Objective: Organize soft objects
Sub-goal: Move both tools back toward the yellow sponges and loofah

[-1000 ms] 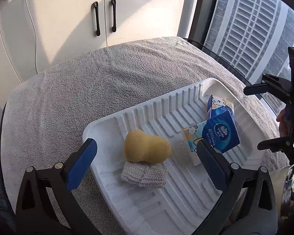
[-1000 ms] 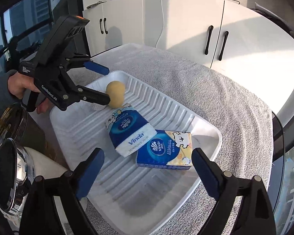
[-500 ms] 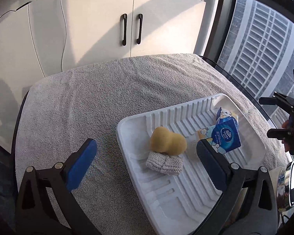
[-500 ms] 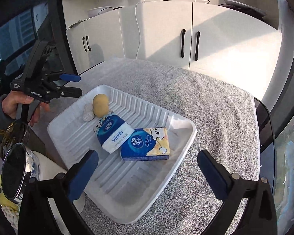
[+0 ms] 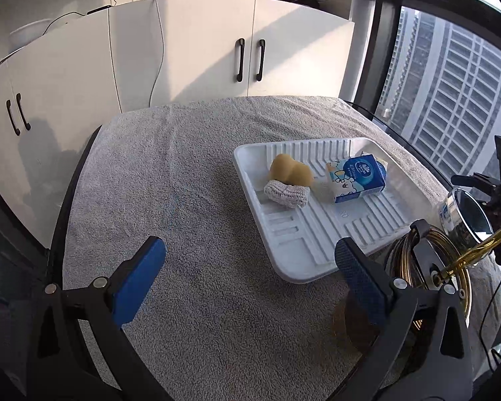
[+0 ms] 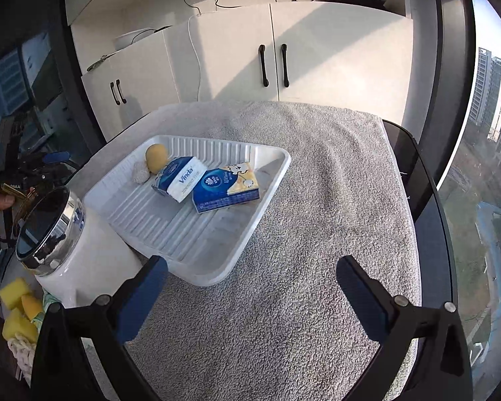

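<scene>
A white ribbed tray (image 5: 317, 250) (image 6: 217, 244) rests on the grey towel. In it lie a yellow sponge (image 5: 292, 172) (image 6: 156, 157), a small grey knitted cloth (image 5: 285, 193) (image 6: 140, 173) and two blue tissue packs (image 5: 355, 177) (image 6: 180, 182) (image 6: 227, 187). My left gripper (image 5: 247, 285) is open and empty, low over the towel, near the tray's front corner. Equally open and empty, my right gripper (image 6: 250, 294) hovers over the towel, well back from the tray's near edge. Far left in the right wrist view, a hand holds the left gripper.
A white canister with a chrome rim (image 6: 56, 244) (image 5: 464, 214) stands beside the tray. A gold wire stand (image 5: 431, 267) sits behind my left gripper's right finger. Yellow sponge blocks (image 6: 16, 310) lie lower left. White cabinets (image 5: 200, 53) stand behind; windows flank the table.
Both grippers have pulled back and away from the tray, so it looks smaller and farther. The tray's contents have not moved. Both grippers stayed open.
</scene>
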### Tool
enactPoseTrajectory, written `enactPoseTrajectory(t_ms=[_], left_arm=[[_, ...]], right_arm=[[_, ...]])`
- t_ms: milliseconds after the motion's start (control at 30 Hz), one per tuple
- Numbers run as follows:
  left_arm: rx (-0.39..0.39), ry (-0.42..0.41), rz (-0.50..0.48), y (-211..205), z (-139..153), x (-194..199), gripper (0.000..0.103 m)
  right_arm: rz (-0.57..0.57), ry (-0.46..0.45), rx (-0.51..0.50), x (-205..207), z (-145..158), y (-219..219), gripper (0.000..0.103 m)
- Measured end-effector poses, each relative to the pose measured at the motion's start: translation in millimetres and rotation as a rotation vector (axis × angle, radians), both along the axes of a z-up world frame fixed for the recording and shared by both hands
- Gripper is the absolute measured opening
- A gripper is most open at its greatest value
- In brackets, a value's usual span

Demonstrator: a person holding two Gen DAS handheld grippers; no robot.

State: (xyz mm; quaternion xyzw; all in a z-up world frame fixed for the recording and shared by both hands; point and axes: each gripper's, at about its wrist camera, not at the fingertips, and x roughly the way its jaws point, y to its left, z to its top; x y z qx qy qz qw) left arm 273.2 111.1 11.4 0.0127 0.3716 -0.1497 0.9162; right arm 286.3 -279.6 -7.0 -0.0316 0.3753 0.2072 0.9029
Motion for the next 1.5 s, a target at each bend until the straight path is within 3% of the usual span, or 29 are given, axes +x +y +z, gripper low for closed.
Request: enactPoseTrajectory(t_ms=[233, 400, 700, 833, 1033, 1500], left_arm=[[-0.052, -0.022, 0.065, 28.6, -6.6, -83.5, 0.103], [-0.14, -0.053, 0.113, 45.8, -5.3, -141.9, 0.103], [-0.067, -0.039, 0.036, 4.7, -29.8, -211.3, 0.103], [-0.005, -0.052, -0.018, -23.0, -38.8, -221.2, 0.103], [-0.011, -0.07, -0.086, -48.6, -37.9, -221.0, 0.103], [0.084, -0.049, -0.02, -59.2, -48.6, -196.5, 0.103]], right_arm=[[-0.02, 0.017, 0.072, -70.3, -11.0, 2.4, 0.103], [0.006, 0.017, 0.112, -126.2, -16.6, 19.5, 0.103], [0.09, 0.028, 0.147, -202.9, -30.3, 77.5, 0.103], [0.125, -0.002, 0.101, -219.5, -29.5, 108.7, 0.103], [0.158, -0.019, 0.063, -228.6, -34.0, 136.5, 0.103], [0.115, 0.015, 0.034, -220.1, -47.7, 147.1, 0.099]])
